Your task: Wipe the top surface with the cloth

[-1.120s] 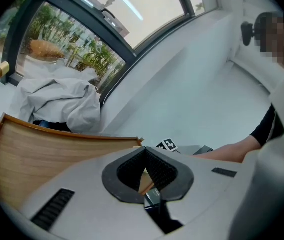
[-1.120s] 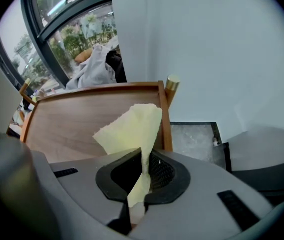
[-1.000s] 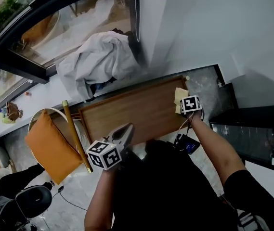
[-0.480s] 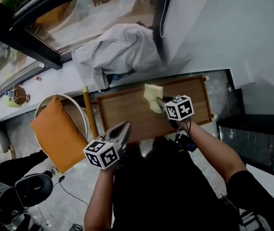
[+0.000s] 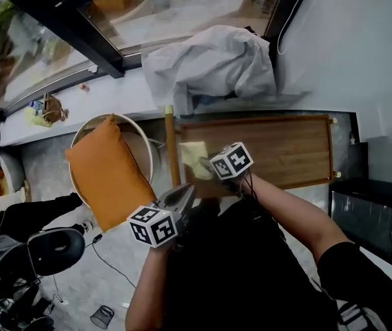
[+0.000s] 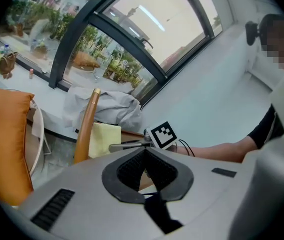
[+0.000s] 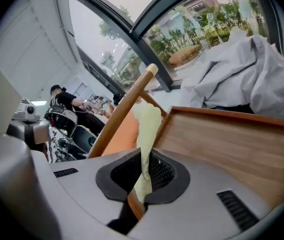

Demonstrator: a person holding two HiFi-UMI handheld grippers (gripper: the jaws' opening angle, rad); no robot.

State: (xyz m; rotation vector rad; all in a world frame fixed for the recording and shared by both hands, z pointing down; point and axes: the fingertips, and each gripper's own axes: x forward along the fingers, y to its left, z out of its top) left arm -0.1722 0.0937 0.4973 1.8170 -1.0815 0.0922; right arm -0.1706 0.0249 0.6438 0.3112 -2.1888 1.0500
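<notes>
A pale yellow cloth [image 5: 194,158] lies at the left end of the brown wooden top surface [image 5: 285,150]. My right gripper [image 5: 206,164] is shut on the yellow cloth [image 7: 145,134], which stands up between its jaws above the wooden top [image 7: 231,139]. My left gripper [image 5: 182,197] hangs in front of the table's near edge, off the wood, shut with nothing in it. In the left gripper view the cloth [image 6: 104,139] and the right gripper's marker cube [image 6: 162,134] lie ahead.
A crumpled grey-white fabric heap [image 5: 213,64] sits on the sill behind the wooden top. A round chair with an orange cushion [image 5: 102,171] and a wooden post [image 5: 171,143] stands at the left end. A black cabinet [image 5: 375,219] is at the right.
My right gripper has dragged the yellow cloth from the wooden top's right end across to its left end. The left gripper has stayed in place, shut.
</notes>
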